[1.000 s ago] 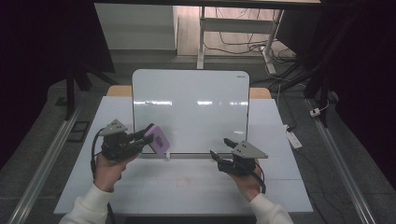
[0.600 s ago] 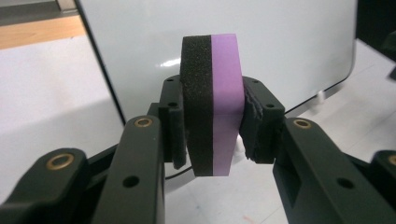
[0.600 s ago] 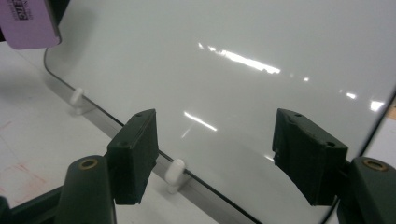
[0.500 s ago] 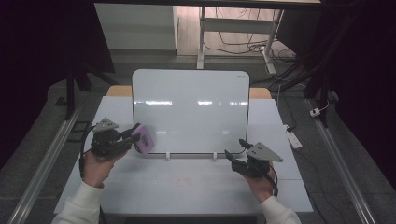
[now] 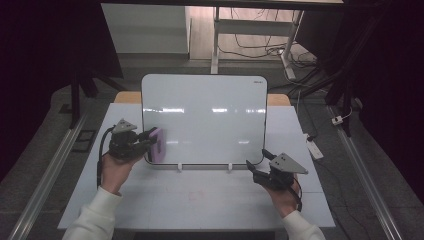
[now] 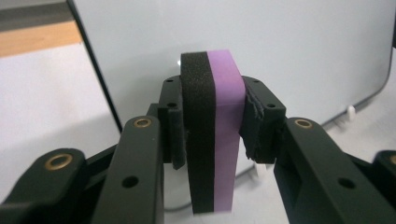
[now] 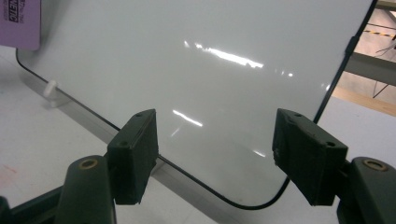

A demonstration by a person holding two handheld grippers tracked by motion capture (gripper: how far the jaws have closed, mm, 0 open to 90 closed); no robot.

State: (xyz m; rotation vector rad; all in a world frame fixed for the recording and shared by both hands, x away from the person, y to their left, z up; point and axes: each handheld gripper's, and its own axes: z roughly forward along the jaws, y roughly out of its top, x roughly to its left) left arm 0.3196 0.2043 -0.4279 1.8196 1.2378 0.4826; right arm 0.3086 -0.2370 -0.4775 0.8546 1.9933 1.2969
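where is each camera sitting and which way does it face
High view: fixed above the person's side of the table, looking forward and down at the whiteboard; forearms, hands, left gripper and right gripper show.
Left gripper view: rides that gripper, looking along its jaws shut on the purple and black eraser, whiteboard behind.
Right gripper view: rides that gripper, facing the whiteboard's lower corner between open jaws.
Shared: all three show the whiteboard and the eraser.

A purple-and-black eraser [image 6: 214, 135], a glossy white whiteboard [image 5: 205, 117] with a thin black edge.
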